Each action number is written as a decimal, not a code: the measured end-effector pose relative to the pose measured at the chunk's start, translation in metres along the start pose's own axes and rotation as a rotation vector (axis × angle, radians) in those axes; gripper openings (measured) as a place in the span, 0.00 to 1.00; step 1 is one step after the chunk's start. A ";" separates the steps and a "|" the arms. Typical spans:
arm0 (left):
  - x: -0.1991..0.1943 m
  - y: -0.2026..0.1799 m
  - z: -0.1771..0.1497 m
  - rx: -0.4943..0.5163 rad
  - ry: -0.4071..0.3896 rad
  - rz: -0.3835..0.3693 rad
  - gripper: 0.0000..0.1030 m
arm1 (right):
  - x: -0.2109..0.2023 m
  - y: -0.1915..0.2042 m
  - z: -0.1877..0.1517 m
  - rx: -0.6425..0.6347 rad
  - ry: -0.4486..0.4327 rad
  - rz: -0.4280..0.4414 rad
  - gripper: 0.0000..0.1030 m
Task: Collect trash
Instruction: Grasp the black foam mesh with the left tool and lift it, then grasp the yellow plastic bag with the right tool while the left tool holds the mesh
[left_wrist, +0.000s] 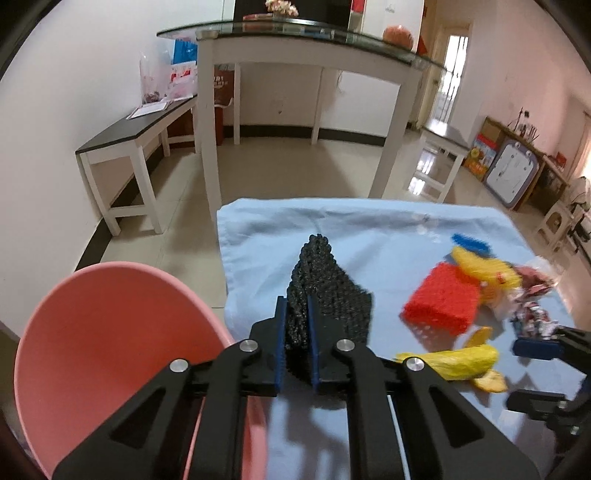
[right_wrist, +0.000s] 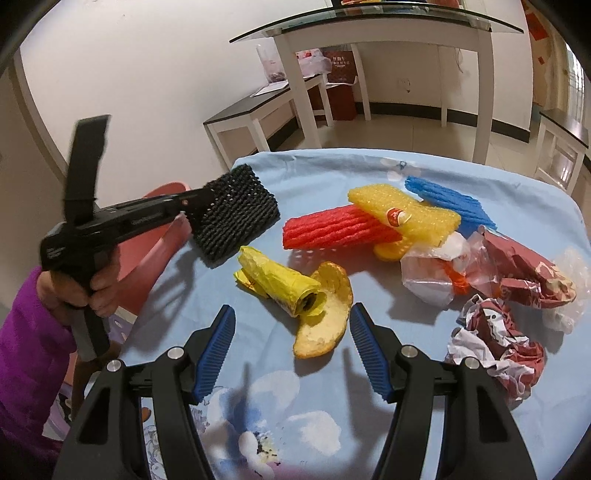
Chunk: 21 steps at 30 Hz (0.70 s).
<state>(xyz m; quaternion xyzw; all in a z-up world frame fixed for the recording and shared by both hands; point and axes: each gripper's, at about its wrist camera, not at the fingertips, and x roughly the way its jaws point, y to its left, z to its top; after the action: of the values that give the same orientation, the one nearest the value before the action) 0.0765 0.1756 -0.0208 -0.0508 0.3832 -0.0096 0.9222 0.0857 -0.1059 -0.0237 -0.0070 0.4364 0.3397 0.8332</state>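
Observation:
My left gripper (left_wrist: 297, 308) is shut on a black foam net (left_wrist: 325, 291), which stands up from the blue tablecloth (left_wrist: 369, 225). The right wrist view shows that net (right_wrist: 236, 218) lifted at the table's left edge, beside a pink bin (right_wrist: 147, 243). My right gripper (right_wrist: 292, 309) is open just above a yellow plastic bag roll (right_wrist: 273, 280) and an orange peel (right_wrist: 328, 317), touching neither. Beyond lie a red foam net (right_wrist: 332, 229), a yellow one (right_wrist: 402, 218) and a blue one (right_wrist: 450, 199). Crumpled paper (right_wrist: 495, 347) and plastic wrappers (right_wrist: 432, 273) sit at the right.
The pink bin (left_wrist: 110, 332) stands off the table's left edge, below my left gripper. A white bench (left_wrist: 125, 147) and a glass-topped table (left_wrist: 295, 40) stand on the tiled floor behind. A person's hand in a purple sleeve (right_wrist: 29, 332) holds the left gripper.

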 end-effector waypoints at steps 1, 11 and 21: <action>-0.008 -0.002 -0.001 -0.001 -0.015 -0.006 0.10 | -0.001 0.001 0.000 0.000 -0.004 0.001 0.62; -0.078 -0.011 -0.015 -0.052 -0.122 -0.047 0.10 | 0.003 0.032 0.015 -0.145 -0.039 -0.010 0.62; -0.105 -0.009 -0.036 -0.141 -0.123 0.027 0.10 | 0.049 0.040 0.026 -0.253 0.061 -0.065 0.51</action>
<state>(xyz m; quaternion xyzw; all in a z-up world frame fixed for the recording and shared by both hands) -0.0234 0.1692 0.0289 -0.1110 0.3262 0.0329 0.9382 0.1001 -0.0401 -0.0321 -0.1363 0.4146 0.3646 0.8225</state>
